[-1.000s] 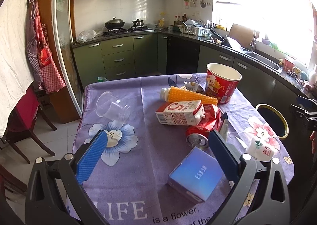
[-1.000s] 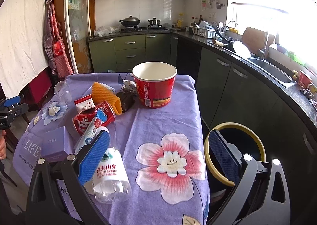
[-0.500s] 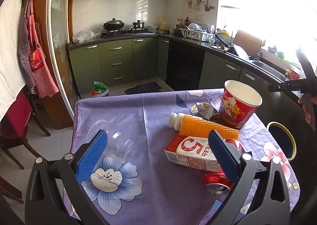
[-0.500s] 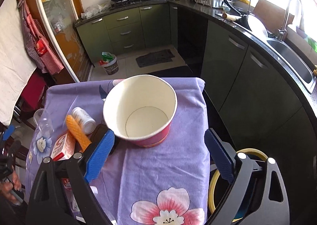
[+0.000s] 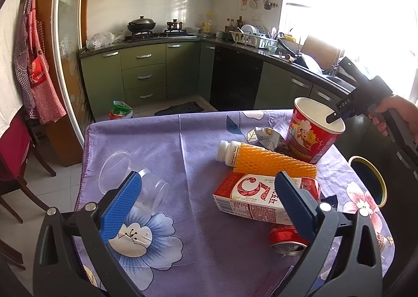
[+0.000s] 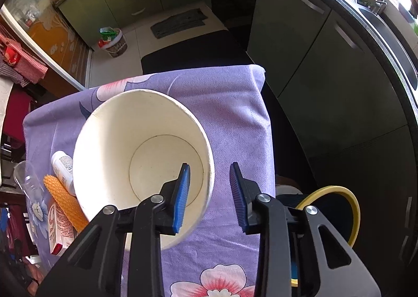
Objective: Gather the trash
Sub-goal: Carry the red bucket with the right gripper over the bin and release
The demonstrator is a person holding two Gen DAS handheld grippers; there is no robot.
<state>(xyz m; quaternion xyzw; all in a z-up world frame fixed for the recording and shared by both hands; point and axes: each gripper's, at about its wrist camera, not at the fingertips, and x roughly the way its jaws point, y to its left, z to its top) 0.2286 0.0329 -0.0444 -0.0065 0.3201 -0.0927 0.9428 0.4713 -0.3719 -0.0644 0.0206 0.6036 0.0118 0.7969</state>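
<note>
Paper bucket: upright at far right corner of counter, beside yellow-rimmed bin. Right gripper: pointing steeply down, fingers closing astride bucket's near wall, one finger inside, other outside; pads not yet pressing. Left gripper: fingers wide, holding nothing, above milk carton, netted bottle, clear cup.

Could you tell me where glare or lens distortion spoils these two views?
Left wrist view: the window is blown out white, washing over the sink side; the door frame bows from the fisheye. Right wrist view: evenly lit, only slight glare top right; the counter edge curves strongly, and the paper bucket stays sharp.
</note>
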